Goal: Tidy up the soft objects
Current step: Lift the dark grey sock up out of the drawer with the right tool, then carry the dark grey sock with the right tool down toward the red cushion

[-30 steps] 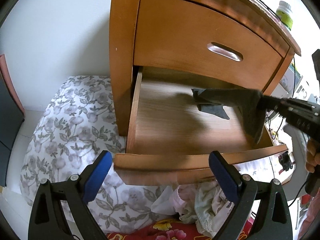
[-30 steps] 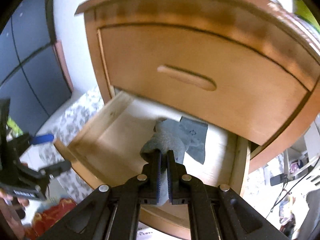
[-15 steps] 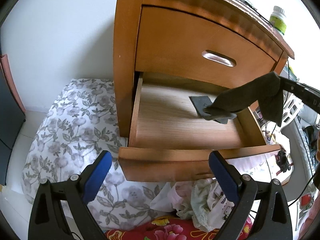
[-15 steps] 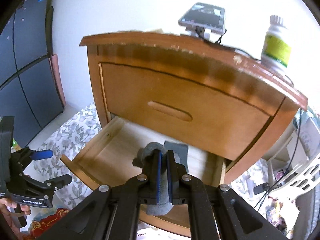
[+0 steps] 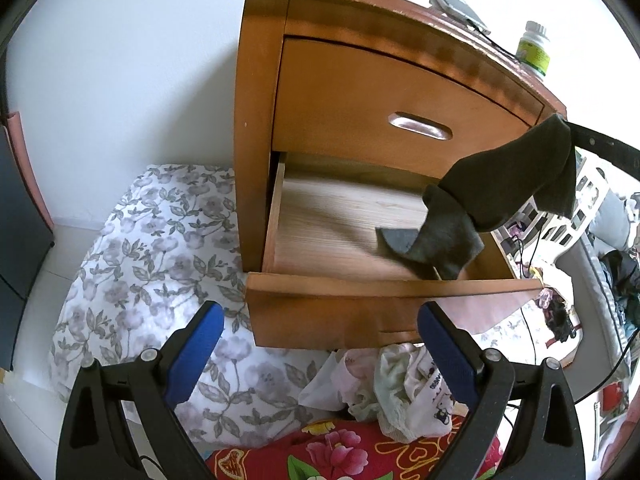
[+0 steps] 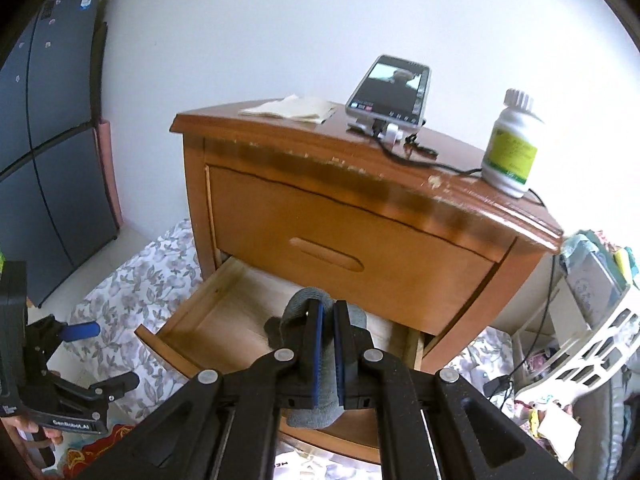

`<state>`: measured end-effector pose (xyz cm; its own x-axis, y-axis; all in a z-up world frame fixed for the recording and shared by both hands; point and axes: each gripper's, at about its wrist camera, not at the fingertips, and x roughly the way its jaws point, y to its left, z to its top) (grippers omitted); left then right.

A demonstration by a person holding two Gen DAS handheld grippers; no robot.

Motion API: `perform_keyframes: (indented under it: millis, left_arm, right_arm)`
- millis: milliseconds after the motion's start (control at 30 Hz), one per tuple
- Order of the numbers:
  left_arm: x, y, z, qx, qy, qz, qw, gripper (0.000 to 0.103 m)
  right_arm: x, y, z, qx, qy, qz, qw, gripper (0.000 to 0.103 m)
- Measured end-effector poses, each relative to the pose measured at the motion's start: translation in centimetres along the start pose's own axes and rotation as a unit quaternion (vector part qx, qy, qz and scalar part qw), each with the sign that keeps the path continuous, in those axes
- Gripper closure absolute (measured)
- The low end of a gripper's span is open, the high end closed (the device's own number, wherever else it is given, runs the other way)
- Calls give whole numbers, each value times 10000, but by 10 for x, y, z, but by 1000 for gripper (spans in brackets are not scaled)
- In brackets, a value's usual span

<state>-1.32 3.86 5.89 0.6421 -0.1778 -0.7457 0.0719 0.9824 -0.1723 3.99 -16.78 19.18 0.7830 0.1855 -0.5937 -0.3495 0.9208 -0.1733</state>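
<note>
A long dark grey sock (image 5: pixel 500 184) hangs from my right gripper (image 6: pixel 327 344), whose blue pads are shut on it. The sock drapes down from the upper right into the open bottom drawer (image 5: pixel 380 288) of a wooden nightstand (image 5: pixel 360 92). Its lower end lies by a flat dark grey piece (image 5: pixel 394 240) on the drawer floor; I cannot tell whether they are separate. In the right wrist view, grey sock (image 6: pixel 306 300) bulges above and below the pads. My left gripper (image 5: pixel 320 344) stands open in front of the drawer, holding nothing, and also shows as the left gripper (image 6: pixel 100 356).
A heap of pale garments (image 5: pixel 400 388) lies under the drawer front, beside a floral sheet (image 5: pixel 152 248) and red flowered fabric (image 5: pixel 340 452). On the nightstand stand a phone (image 6: pixel 390 92), a white bottle (image 6: pixel 512 148) and a tissue (image 6: pixel 292 108). A white basket (image 6: pixel 592 352) sits right.
My right gripper has risen and drawn back with the sock, stretching it up out of the drawer. My left gripper has pulled back and up a little, still open.
</note>
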Motion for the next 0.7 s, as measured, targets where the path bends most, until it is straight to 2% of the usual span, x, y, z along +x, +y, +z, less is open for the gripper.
perform_keyframes:
  millis: [333,700]
  left_arm:
    - [-17,2,-6,-65,-112,-33,9999,5]
    - [-32,2,-9,-103,-251,-56,9996,5]
  right_arm:
    - [-33,9,21,-165,-275,-157,9994,97]
    - [-97,14,57,-402,-975,-473,9933,97]
